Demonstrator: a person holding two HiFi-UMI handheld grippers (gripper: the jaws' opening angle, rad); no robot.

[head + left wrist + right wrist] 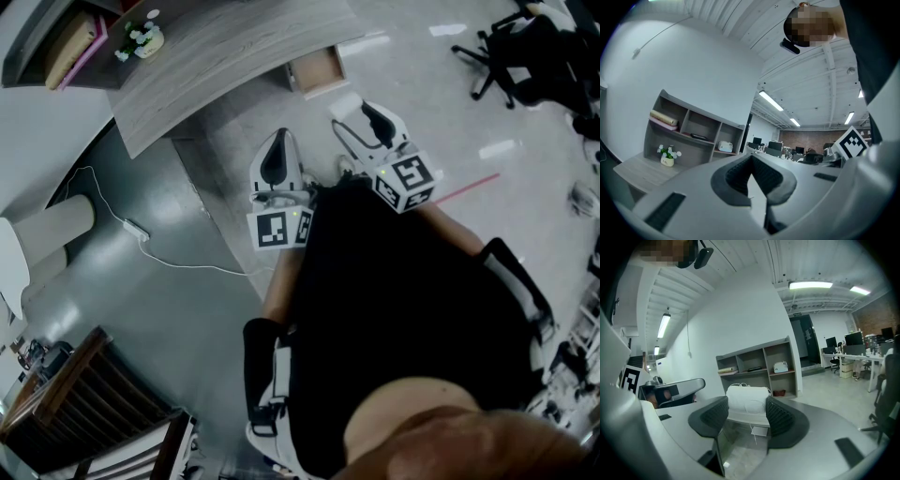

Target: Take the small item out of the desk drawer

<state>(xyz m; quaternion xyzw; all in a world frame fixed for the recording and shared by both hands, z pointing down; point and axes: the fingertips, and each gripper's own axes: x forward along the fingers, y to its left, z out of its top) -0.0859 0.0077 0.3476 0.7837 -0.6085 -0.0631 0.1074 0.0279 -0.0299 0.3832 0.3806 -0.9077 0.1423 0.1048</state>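
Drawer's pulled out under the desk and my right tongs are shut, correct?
No: the right tongs are open, with nothing between them, as the right gripper view shows. The drawer is pulled out under the desk.

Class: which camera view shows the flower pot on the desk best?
The left gripper view: the pot stands side-on on the desk, blooms clear. The head view shows the pot small, from above. The right gripper view misses it.
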